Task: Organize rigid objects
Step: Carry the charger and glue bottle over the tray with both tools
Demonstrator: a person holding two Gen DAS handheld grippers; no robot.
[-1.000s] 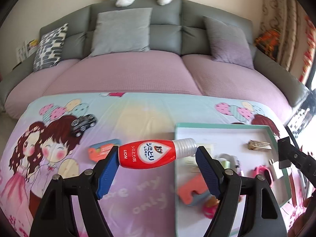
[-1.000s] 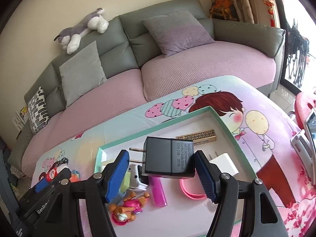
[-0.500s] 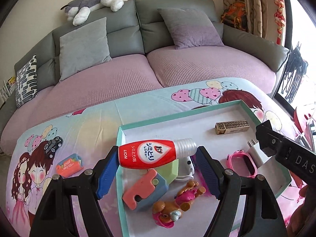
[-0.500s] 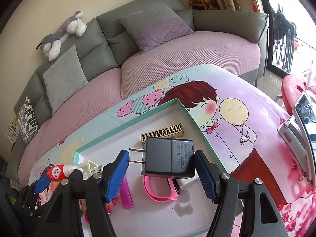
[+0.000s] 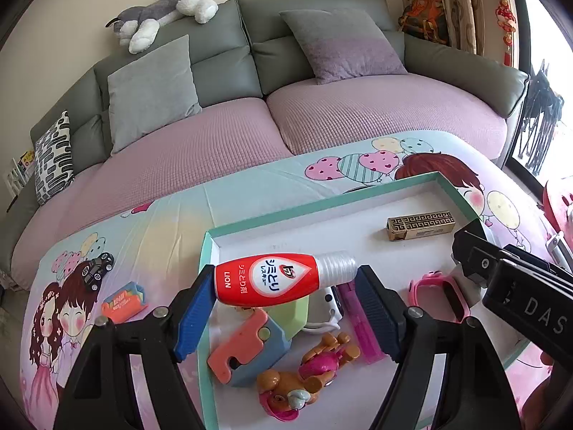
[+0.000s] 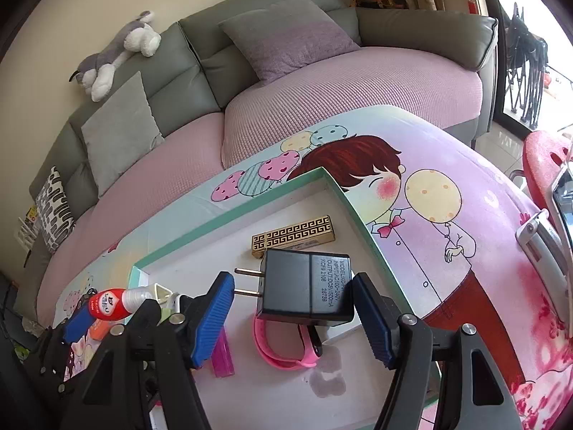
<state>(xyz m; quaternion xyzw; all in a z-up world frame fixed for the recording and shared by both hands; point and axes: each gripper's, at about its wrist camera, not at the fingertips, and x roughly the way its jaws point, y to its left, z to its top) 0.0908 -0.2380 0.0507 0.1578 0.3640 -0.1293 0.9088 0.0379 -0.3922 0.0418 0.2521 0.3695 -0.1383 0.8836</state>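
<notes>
My left gripper [image 5: 284, 308] is shut on a red bottle [image 5: 272, 283] with a white cap, held lengthwise above the near left part of the teal-rimmed tray [image 5: 272, 215]. My right gripper [image 6: 293, 313] is shut on a black plug adapter [image 6: 308, 290], prongs pointing left, above the tray's right part [image 6: 236, 211]. In the tray lie a gold patterned box [image 5: 420, 225], a pink watch [image 5: 438, 295], a pink comb [image 5: 361, 326], a toy dog [image 5: 304, 376] and an orange-and-blue block [image 5: 247, 344].
A toy car [image 5: 96, 268] and an orange packet [image 5: 123, 301] lie on the cartoon tablecloth left of the tray. A grey and pink sofa [image 5: 322, 122] with cushions stands behind the table. A phone [image 6: 544, 243] lies at the table's right edge.
Both grippers have swung right over the tray, each keeping hold of its object. The tray and its contents now fill the left wrist view.
</notes>
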